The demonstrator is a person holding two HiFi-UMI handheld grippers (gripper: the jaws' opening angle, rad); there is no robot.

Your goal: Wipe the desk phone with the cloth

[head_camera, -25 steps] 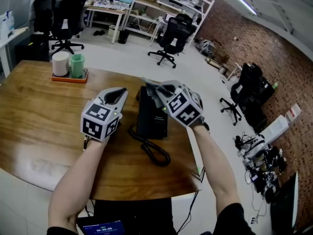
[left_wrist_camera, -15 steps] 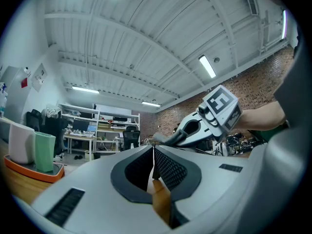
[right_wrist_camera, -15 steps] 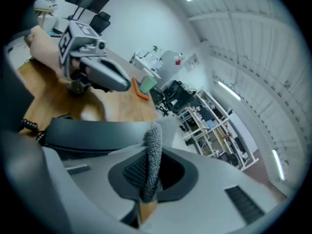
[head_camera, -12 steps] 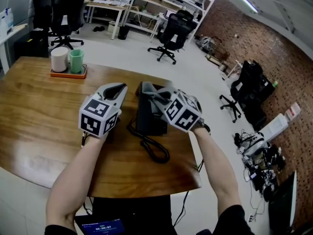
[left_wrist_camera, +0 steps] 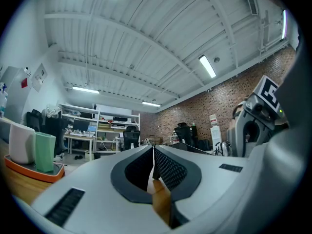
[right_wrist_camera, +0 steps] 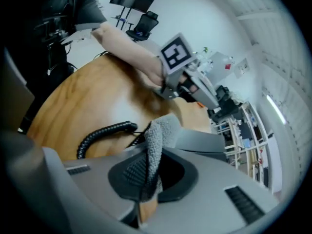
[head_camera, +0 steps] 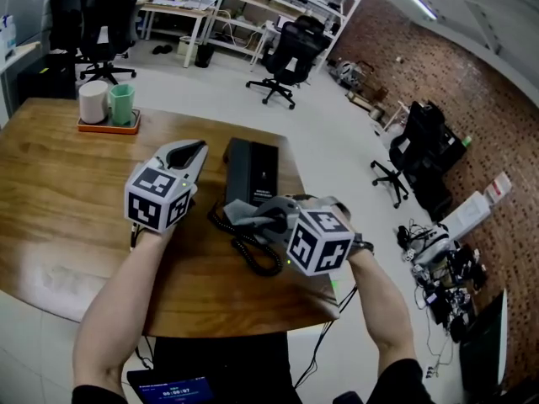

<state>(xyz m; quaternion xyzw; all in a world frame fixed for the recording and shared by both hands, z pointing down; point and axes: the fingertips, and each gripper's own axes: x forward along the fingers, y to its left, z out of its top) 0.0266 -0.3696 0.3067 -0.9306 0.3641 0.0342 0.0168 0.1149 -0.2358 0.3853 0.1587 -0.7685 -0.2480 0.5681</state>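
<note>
The black desk phone (head_camera: pixel 252 172) lies on the wooden table (head_camera: pixel 50 192), its coiled cord (head_camera: pixel 247 248) looping toward the front edge. My right gripper (head_camera: pixel 244 218) is shut on a grey cloth (head_camera: pixel 253 215) at the phone's near end, above the cord. In the right gripper view the cloth (right_wrist_camera: pixel 157 141) stands up between the jaws, with the cord (right_wrist_camera: pixel 105 133) just beyond. My left gripper (head_camera: pixel 187 152) hovers left of the phone with its jaws closed and nothing in them (left_wrist_camera: pixel 152 152).
An orange tray (head_camera: pixel 107 124) with a white cup (head_camera: pixel 93 102) and a green cup (head_camera: pixel 121 104) sits at the table's far left. Office chairs (head_camera: pixel 286 53) and desks stand on the floor beyond. The table's front edge (head_camera: pixel 244 314) lies close below the right gripper.
My right gripper has pulled the cloth back along the phone from its far end to its near end. The left gripper has barely moved.
</note>
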